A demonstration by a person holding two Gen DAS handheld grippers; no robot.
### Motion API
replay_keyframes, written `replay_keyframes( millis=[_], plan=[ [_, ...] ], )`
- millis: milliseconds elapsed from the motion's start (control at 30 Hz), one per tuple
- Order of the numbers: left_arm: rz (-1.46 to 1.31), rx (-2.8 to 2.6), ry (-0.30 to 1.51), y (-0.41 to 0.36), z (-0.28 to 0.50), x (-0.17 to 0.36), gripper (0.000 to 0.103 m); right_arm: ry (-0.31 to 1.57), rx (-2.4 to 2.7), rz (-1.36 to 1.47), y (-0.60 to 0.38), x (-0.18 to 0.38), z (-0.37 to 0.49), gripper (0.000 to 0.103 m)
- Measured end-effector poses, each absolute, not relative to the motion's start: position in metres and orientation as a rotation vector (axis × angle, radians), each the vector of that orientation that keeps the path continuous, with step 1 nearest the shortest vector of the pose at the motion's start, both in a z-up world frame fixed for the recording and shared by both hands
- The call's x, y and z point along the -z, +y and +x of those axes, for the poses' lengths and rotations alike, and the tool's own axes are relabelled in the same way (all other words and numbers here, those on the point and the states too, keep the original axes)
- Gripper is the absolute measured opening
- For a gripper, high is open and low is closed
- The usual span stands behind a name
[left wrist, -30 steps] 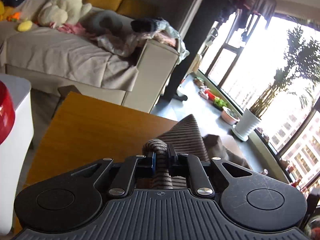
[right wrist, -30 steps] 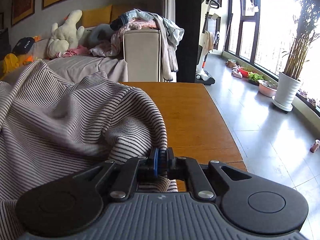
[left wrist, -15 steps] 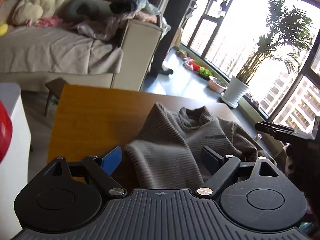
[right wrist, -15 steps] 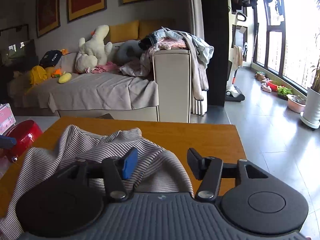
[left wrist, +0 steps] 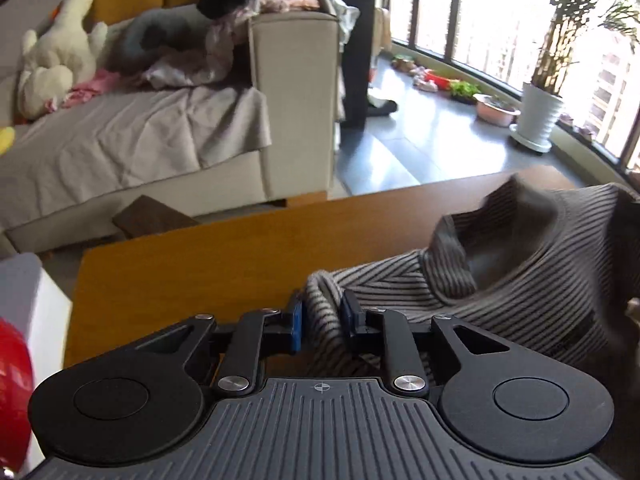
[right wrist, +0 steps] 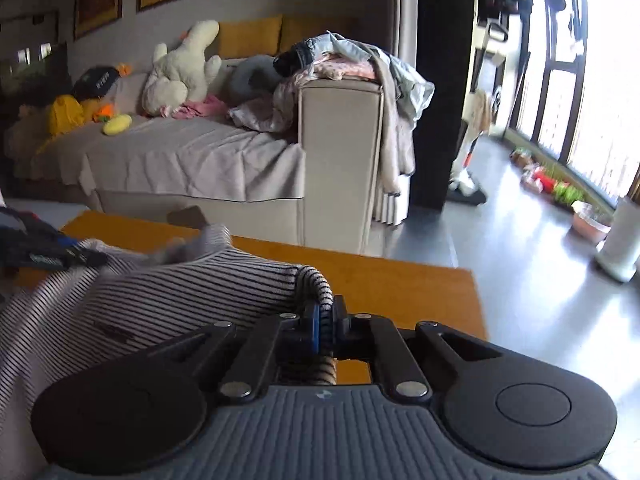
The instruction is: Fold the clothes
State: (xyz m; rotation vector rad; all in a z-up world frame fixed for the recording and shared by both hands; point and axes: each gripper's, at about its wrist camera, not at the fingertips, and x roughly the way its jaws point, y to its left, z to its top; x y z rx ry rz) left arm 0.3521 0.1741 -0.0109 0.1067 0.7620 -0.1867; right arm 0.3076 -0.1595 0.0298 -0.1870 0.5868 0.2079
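Observation:
A grey-and-white striped sweater (left wrist: 520, 280) lies on the wooden table (left wrist: 192, 264). Its collar opening faces up at the right of the left wrist view. My left gripper (left wrist: 323, 316) is shut on a fold of the sweater at its left shoulder edge. In the right wrist view the sweater (right wrist: 168, 300) spreads to the left over the table (right wrist: 400, 284). My right gripper (right wrist: 326, 322) is shut on a fold at its right edge. The sweater hangs stretched between the two grippers.
A beige sofa (right wrist: 192, 160) with plush toys and piled clothes stands beyond the table. A red object (left wrist: 12, 380) and a white stand (left wrist: 28, 292) are at the left. Potted plants (left wrist: 538, 116) stand by the windows. A dark item (right wrist: 36, 248) lies at the table's left.
Half a second ago both grippers were open above the flat sweater. Now both have shut on its edges and the cloth is lifted between them.

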Motion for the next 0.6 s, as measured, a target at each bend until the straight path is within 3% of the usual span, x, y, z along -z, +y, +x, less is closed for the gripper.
replay_keyframes(
  millis=[67,133,200,233,267,333,500,600],
  plan=[
    [0.123,0.155,0.761,0.179,0.358,0.014,0.025,0.653,-0.189,-0.228,-0.161,-0.005,0.327,0.006],
    [0.122,0.142,0.755,0.18,0.358,0.013,0.035,0.658,-0.187,-0.211,-0.164,0.008,0.332,0.012],
    [0.094,0.122,0.739,0.182,0.35,0.004,0.044,0.63,-0.167,-0.165,-0.171,0.001,0.324,0.027],
    [0.073,0.111,0.729,0.183,0.345,-0.002,0.05,0.606,-0.143,-0.135,-0.177,-0.007,0.315,0.043],
    [0.05,0.103,0.718,0.185,0.339,-0.008,0.055,0.576,-0.125,-0.116,-0.183,-0.016,0.304,0.048],
    [-0.011,0.111,0.672,0.188,0.317,-0.022,0.081,0.523,-0.123,-0.094,-0.194,-0.031,0.271,0.052],
    [-0.133,0.265,0.526,0.17,0.245,-0.042,0.095,0.525,-0.258,0.034,-0.198,-0.037,0.174,0.053],
    [-0.09,0.392,0.472,0.141,0.204,-0.025,0.096,0.594,-0.331,0.038,-0.185,-0.023,0.131,0.053]
  ],
)
